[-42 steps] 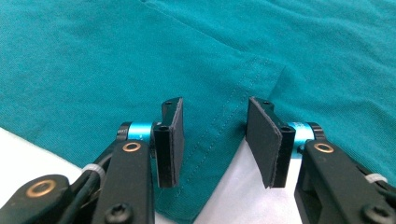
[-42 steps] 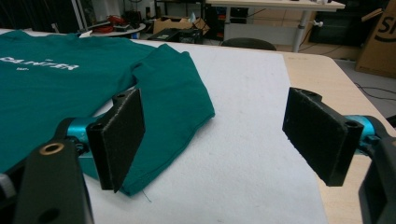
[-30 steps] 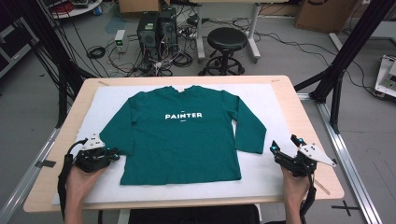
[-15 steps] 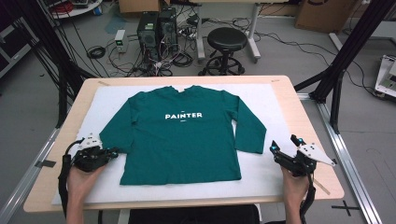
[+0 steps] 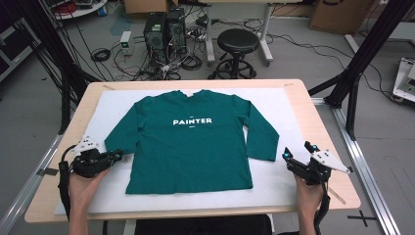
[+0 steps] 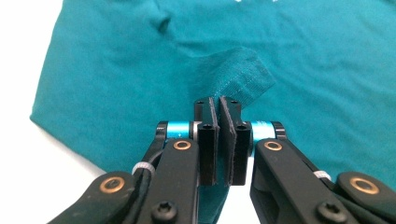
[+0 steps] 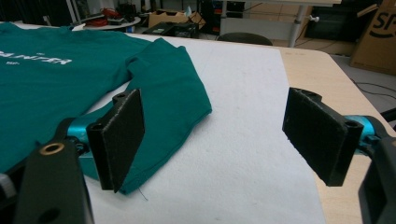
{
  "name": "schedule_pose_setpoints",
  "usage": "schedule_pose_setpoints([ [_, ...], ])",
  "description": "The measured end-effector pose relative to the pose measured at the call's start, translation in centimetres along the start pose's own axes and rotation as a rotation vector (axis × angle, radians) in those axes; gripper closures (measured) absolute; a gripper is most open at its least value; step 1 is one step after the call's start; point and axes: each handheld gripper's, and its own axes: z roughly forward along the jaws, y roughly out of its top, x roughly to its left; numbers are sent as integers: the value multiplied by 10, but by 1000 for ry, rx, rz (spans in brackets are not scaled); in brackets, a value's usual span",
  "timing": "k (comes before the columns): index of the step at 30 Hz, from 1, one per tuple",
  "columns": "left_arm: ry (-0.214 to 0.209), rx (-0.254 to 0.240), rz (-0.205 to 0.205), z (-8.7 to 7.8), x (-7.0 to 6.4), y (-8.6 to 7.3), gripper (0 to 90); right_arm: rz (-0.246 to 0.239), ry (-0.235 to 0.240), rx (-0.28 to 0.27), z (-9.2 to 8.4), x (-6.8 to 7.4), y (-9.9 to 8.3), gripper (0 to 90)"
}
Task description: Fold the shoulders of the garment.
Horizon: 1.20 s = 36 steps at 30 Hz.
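Shirt (image 5: 195, 142) lies flat, teal, its sleeve cuff (image 6: 240, 77) pinched up.

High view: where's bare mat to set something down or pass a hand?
Free: the mat strip right of the right sleeve, up to the table's wood edge; a narrow band below the shirt hem. Crowded: lower left, where the left claw is shut on the left cuff.
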Motion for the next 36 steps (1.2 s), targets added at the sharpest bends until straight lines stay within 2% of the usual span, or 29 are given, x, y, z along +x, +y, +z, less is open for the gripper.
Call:
schedule_pose_setpoints([
  [2,2,-37,-14,-1,-3,6,853,-1,3,-2,0,0,0,214],
  [8,-4,-80,-22,5,-11,17,854,0,2,-1,0,0,0,214],
  [14,4,-83,-6,13,-21,27,853,-4,1,1,0,0,0,214],
  [18,25,-115,14,12,-30,34,854,-5,-2,1,0,0,0,214],
  [22,4,-155,27,10,-38,44,854,-5,-2,1,0,1,0,214],
  [28,-33,-140,53,22,-51,58,853,-13,-6,4,1,1,0,215],
  [36,-63,-101,58,56,-67,63,853,-13,-7,11,1,1,0,215],
])
